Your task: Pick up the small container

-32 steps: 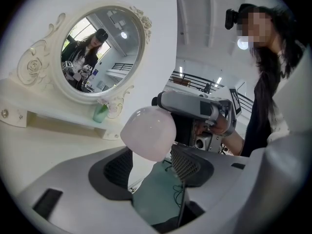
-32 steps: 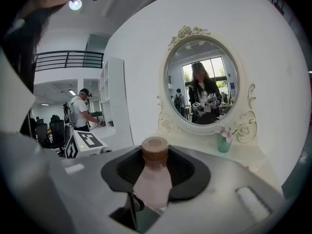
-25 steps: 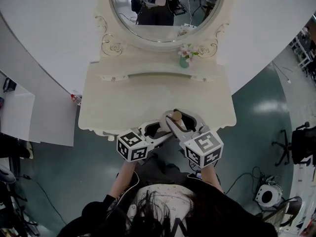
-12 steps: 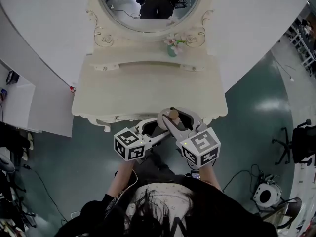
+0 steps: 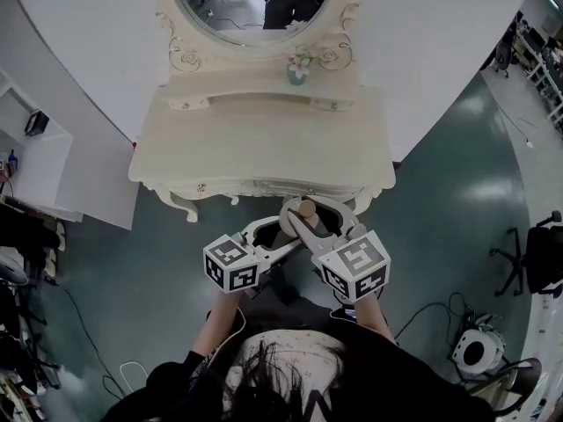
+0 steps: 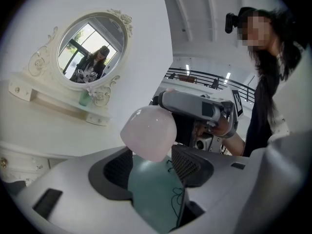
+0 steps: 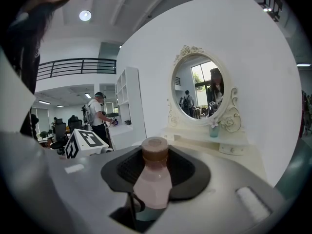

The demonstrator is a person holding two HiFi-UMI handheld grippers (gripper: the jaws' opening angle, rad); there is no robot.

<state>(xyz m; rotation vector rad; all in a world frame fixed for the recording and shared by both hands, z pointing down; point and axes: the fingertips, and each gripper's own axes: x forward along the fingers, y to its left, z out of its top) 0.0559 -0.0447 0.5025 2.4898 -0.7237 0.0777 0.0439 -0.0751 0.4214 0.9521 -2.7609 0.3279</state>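
Small container (image 7: 154, 184): a pink bottle with a brown cap (image 7: 155, 147). You held it in the air, off the desk (image 5: 264, 152), between your two grippers.

Right gripper (image 7: 155, 167): it was clenched on the small container. The dark pads pressed the bottle from both sides and the cap pointed up.

Left gripper (image 6: 152, 152): it was grasping the small container too. The rounded pink base filled the gap between its pad tips.

Head view alone: it showed both grippers meeting at the bottle, over the green floor (image 5: 440, 192) just off the desk's front edge. Only the cap was plain from above, and neither grip could be read there.

Left gripper view alone: it gave the bottle's underside, which no other view showed. Your hand (image 6: 225, 128) on the right gripper lay just behind the bottle. The cap was hidden.

Right gripper view alone: it showed the bottle's full height. The left gripper's marker cube (image 7: 84, 144) sat low at the left. A person (image 7: 100, 112) stood far off beside a white shelf unit (image 7: 130, 106).

Desk: the top was bare. A small vase (image 5: 296, 69) of flowers stood on the raised ledge below the oval mirror (image 5: 251, 7). All three views showed it, well apart from the bottle.
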